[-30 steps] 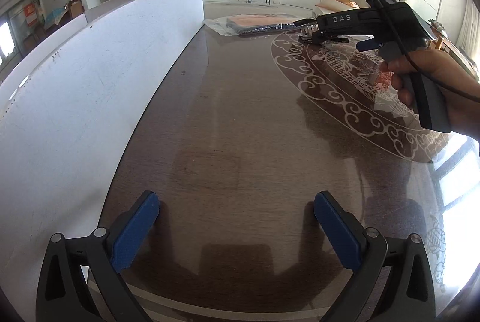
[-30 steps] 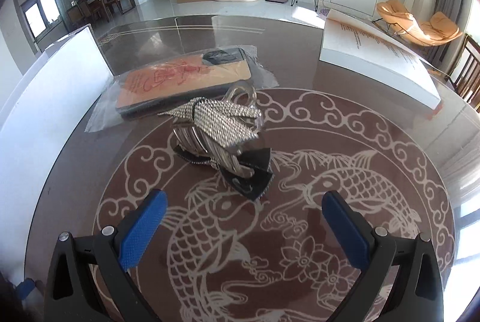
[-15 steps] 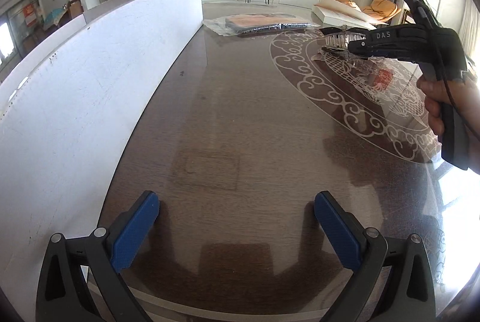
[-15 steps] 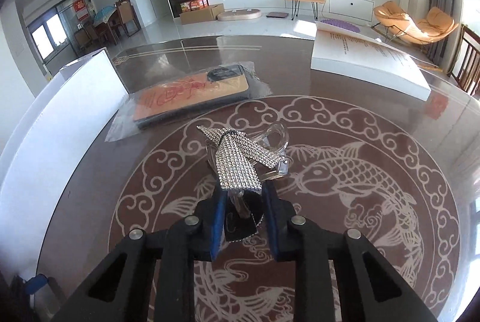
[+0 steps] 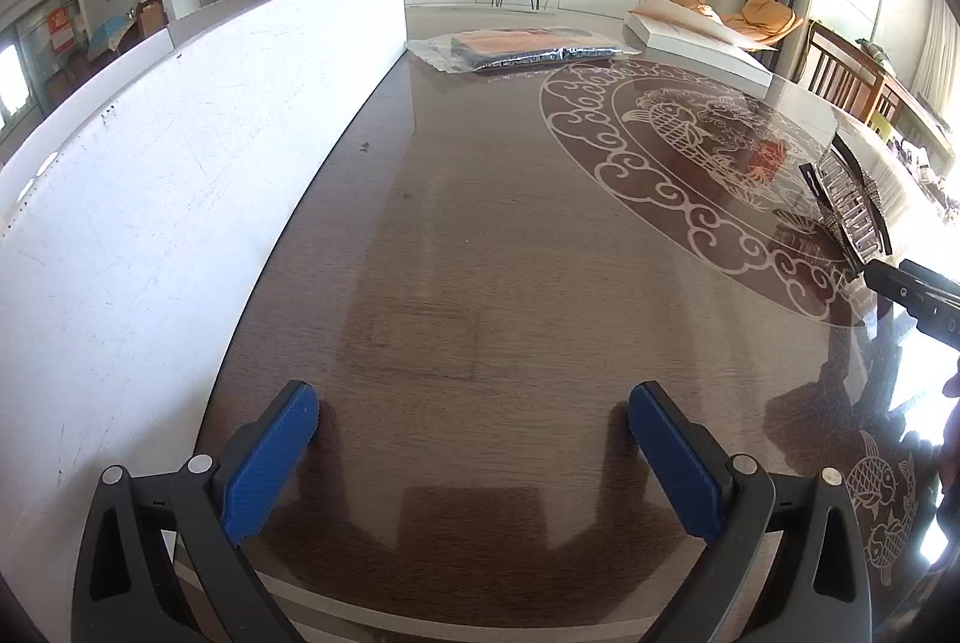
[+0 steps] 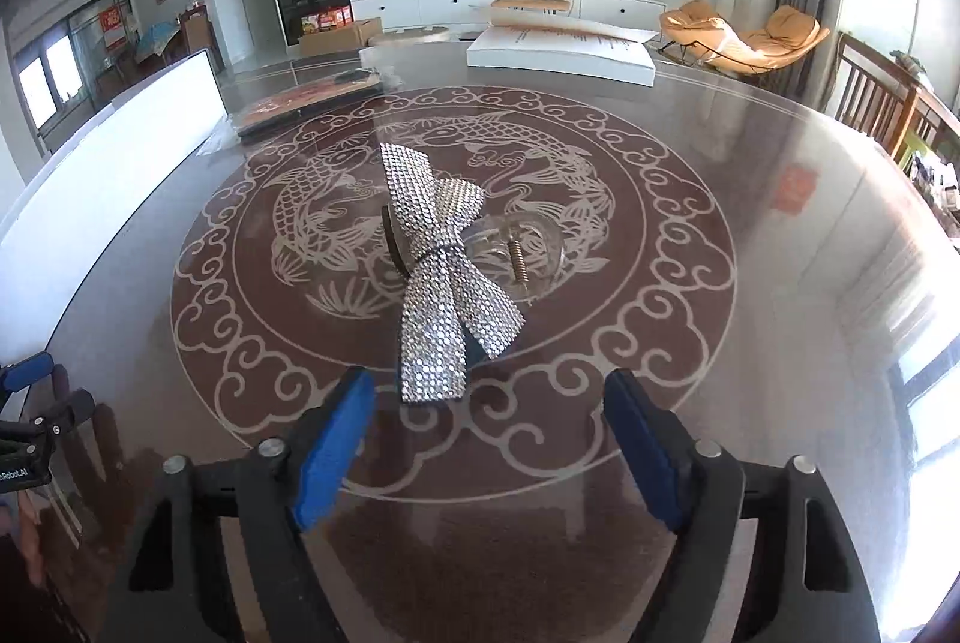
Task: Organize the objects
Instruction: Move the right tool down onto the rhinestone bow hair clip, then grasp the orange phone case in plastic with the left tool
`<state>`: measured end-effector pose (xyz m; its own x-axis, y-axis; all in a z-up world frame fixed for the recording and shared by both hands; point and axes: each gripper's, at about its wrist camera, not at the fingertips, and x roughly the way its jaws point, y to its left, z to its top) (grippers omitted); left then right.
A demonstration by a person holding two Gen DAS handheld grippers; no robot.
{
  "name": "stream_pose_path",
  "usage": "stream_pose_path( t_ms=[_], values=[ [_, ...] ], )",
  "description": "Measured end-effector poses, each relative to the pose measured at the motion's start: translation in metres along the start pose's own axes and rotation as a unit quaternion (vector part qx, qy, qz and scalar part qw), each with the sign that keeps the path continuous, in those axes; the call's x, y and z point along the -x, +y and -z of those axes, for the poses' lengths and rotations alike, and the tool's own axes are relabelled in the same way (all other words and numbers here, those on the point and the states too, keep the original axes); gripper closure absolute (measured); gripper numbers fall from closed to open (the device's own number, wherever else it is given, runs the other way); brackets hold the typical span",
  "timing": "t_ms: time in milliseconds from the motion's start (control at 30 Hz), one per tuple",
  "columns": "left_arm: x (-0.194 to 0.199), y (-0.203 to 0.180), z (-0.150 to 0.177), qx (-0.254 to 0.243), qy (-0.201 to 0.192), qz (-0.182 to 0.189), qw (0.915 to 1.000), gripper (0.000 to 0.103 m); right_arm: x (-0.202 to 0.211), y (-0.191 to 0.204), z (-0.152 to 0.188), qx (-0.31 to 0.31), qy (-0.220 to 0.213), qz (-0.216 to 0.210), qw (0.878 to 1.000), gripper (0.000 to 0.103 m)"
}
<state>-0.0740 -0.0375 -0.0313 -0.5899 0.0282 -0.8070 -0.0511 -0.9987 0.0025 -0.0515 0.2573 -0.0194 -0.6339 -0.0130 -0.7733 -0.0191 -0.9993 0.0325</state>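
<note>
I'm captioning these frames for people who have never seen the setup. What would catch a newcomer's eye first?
First, the rhinestone bow hair clip, lying on the carved fish medallion of the glossy table, just ahead of the open right gripper; its jaws have just been opening, nothing pressed between them. Next, the long white board along the table's left edge, beside the open, empty left gripper.

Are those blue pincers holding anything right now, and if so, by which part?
Nothing is held. The right gripper has just opened; the sparkly bow hair clip lies free on the table. The left gripper stands open over bare wood.
</note>
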Motion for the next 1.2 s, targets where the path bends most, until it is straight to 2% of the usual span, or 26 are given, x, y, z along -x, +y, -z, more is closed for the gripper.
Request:
stream_pose_path(
  t_ms=[167,367,433,533,700,767,867,967,1033,1133,1200],
  values=[
    [0.0,0.0,0.0,-0.001,-0.001,0.0,1.0,0.0,0.001,-0.015,0.006,-0.03,0.012,-0.003,0.999,0.013],
    [-0.002,-0.003,-0.003,0.003,0.006,-0.003,1.0,0.0,-0.001,-0.011,0.006,-0.019,0.016,0.001,1.0,0.011],
    [-0.001,-0.006,-0.012,0.005,0.013,0.015,0.9998,0.0,-0.001,-0.011,0.007,-0.018,0.016,0.0,1.0,0.01],
    [0.002,-0.026,-0.052,-0.052,-0.012,0.031,0.9981,0.0,0.001,-0.014,0.008,-0.024,0.013,-0.01,1.0,0.01],
    [-0.034,-0.066,-0.159,-0.164,-0.028,0.045,0.985,0.0,0.002,-0.018,0.007,-0.033,0.009,-0.022,0.999,0.009],
    [-0.057,-0.074,-0.197,-0.194,-0.011,0.07,0.9783,0.0,0.002,-0.018,0.007,-0.035,0.008,-0.024,0.999,0.009],
    [-0.096,-0.079,-0.245,-0.224,0.021,0.07,0.9719,0.0,0.002,-0.018,0.007,-0.037,0.007,-0.028,0.999,0.009],
    [-0.135,-0.08,-0.274,-0.233,0.054,0.069,0.9685,0.0,0.002,-0.018,0.007,-0.039,0.006,-0.03,0.999,0.009],
    [-0.153,-0.077,-0.286,-0.226,0.057,0.075,0.9696,0.0,0.002,-0.019,0.007,-0.04,0.006,-0.031,0.999,0.009],
    [-0.177,-0.06,-0.308,-0.165,0.059,0.112,0.9781,0.0,0.002,-0.019,0.007,-0.042,0.005,-0.034,0.999,0.009],
    [-0.191,-0.047,-0.321,-0.12,0.06,0.141,0.9808,0.0,0.002,-0.02,0.006,-0.043,0.004,-0.035,0.998,0.009]
  ],
)
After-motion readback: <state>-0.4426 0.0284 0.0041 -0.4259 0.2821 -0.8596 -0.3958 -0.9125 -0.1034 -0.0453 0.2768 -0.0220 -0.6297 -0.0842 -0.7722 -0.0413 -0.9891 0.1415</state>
